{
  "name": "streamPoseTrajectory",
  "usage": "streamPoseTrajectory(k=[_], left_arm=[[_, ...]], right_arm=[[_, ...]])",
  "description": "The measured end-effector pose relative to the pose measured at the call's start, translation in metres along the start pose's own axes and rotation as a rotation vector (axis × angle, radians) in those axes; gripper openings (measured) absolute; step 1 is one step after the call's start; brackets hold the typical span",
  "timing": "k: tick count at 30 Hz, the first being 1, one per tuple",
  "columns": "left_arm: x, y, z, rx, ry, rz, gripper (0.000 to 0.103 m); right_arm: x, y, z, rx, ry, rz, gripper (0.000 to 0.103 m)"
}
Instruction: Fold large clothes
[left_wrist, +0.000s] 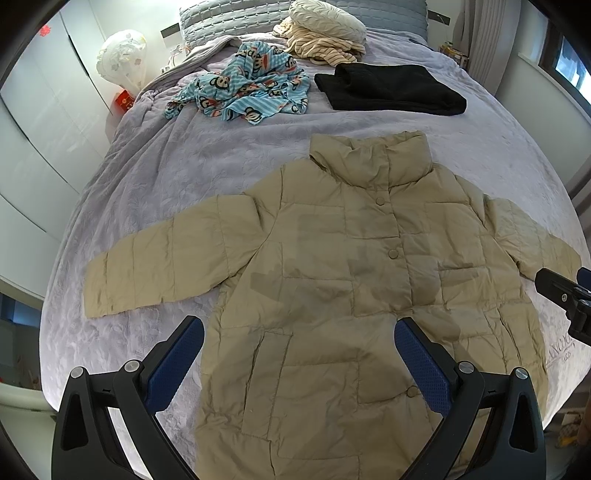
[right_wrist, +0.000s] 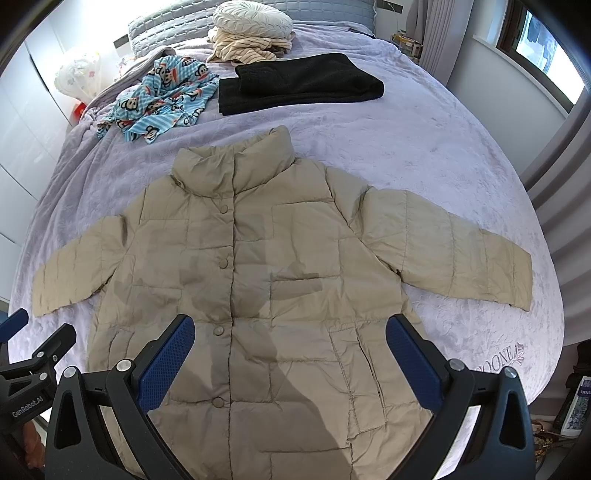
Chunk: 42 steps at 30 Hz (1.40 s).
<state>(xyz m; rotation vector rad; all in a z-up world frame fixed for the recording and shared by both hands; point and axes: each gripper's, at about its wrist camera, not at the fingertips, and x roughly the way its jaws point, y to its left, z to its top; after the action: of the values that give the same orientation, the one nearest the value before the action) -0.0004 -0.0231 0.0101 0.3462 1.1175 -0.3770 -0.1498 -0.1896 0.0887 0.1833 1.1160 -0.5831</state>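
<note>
Two grippers, left (left_wrist: 299, 360) and right (right_wrist: 290, 356), jaws spread wide, empty, above jacket (left_wrist: 354, 266), black fabric (left_wrist: 388, 90), monkey cloth (left_wrist: 243, 88), cushion (left_wrist: 325, 18) beyond on bed (left_wrist: 177, 155)

Lilac-covered bed (right_wrist: 424, 155), white wardrobes (left_wrist: 33, 122), daylit window (right_wrist: 543, 40), perhaps curtains (left_wrist: 476, 33).

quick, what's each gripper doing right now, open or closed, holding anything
Left gripper: open, holding nothing, above the beige jacket.
Right gripper: open, holding nothing, also above the jacket.
</note>
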Motion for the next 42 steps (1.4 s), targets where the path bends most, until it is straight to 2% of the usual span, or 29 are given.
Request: streamPoseTrajectory(k=[42], left_arm=[[0.0009,0.0057,-0.0005,-0.009,0.005,-0.004,0.103]], right_arm=[[0.0014,0.0009,0.0003,-0.003,0.003,-0.001,0.103]])
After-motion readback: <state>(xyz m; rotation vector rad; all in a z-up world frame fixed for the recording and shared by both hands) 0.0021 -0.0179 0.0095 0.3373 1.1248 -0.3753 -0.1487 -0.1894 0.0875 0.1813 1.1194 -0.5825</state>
